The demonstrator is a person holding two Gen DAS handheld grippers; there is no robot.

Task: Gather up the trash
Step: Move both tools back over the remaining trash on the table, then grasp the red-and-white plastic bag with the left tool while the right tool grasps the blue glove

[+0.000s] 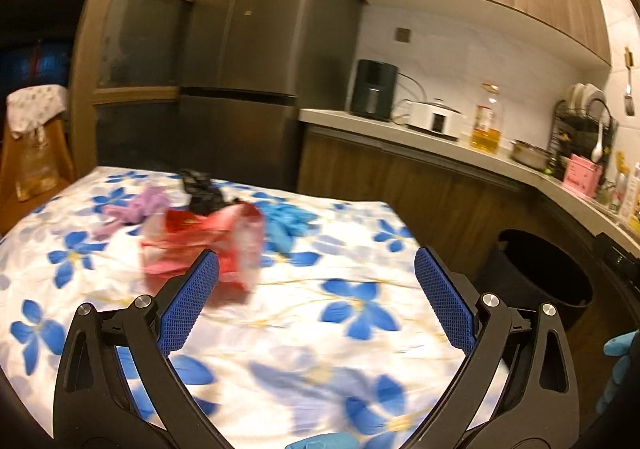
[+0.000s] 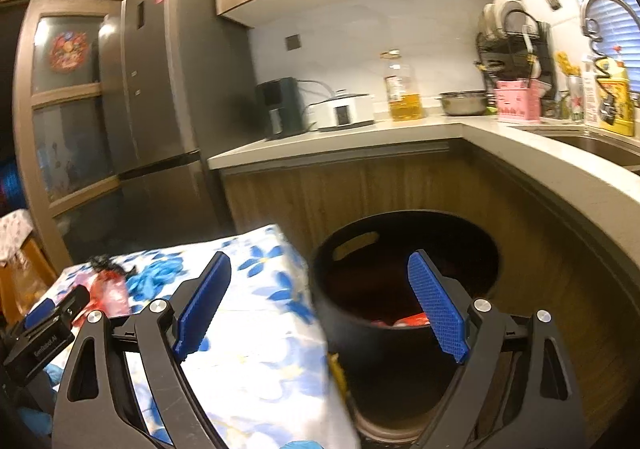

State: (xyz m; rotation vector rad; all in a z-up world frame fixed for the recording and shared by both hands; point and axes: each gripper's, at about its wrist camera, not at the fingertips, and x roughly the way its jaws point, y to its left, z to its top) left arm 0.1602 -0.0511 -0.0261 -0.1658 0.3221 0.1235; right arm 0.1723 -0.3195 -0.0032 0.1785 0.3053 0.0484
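A crumpled red wrapper [image 1: 200,245] lies on the table's flowered cloth [image 1: 280,329], just beyond my left gripper [image 1: 317,255], which is open and holds nothing. Behind the wrapper lie a purple glove [image 1: 136,209], a black wrapper [image 1: 202,193] and a blue glove [image 1: 288,223]. A black bin [image 1: 544,269] stands on the floor off the table's right end. In the right wrist view, my right gripper [image 2: 320,257] is open and empty between the table's corner [image 2: 248,369] and the bin [image 2: 404,225]. Red trash [image 2: 404,321] lies inside the bin.
A grey fridge [image 1: 248,49] stands behind the table. The L-shaped counter [image 2: 360,137] carries an air fryer [image 2: 280,109], a white cooker [image 2: 344,109], an oil bottle [image 2: 404,89] and a dish rack [image 2: 508,41]. A blue-gloved hand [image 1: 618,349] shows at the right edge.
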